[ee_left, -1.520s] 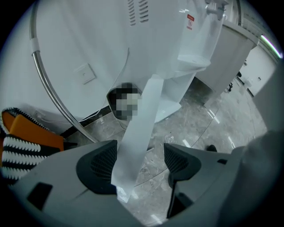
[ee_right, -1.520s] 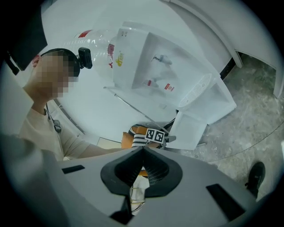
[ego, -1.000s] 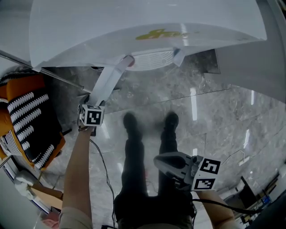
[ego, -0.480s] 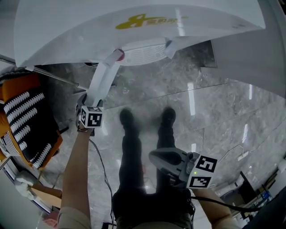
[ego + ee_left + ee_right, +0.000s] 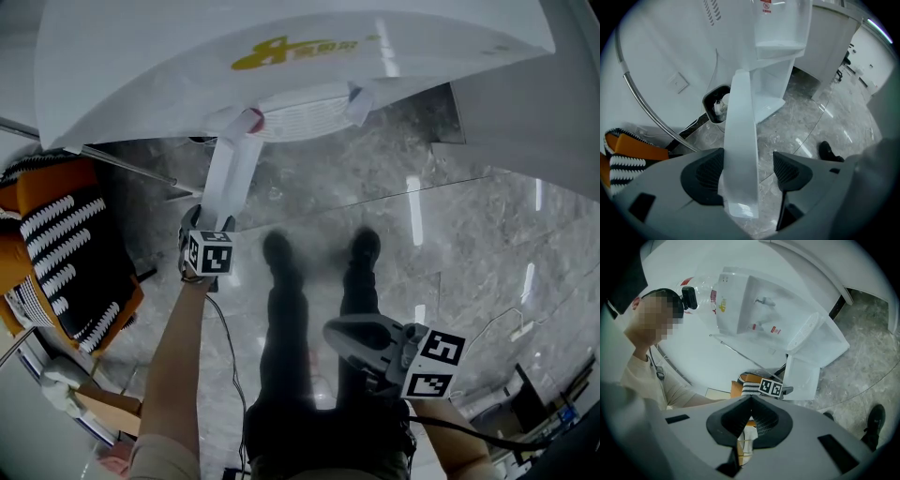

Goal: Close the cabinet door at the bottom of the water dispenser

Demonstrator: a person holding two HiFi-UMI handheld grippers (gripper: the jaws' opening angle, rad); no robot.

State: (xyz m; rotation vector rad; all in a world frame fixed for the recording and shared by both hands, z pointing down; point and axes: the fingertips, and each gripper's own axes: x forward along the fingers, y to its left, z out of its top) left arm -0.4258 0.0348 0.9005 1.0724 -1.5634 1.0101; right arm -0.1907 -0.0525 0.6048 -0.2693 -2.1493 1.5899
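Left hand-held gripper [image 5: 749, 168], jaws apart astride cabinet door [image 5: 740, 136] edge, drifted slightly right. Door stayed wide open; closing barely begun. Right hand-held gripper [image 5: 749, 420] closed, empty.

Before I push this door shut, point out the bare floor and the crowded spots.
Bare: the marble floor right of the open cabinet door, between the water dispenser and your shoes. Crowded: left of the door, where the orange striped cushion and a metal rail sit close.
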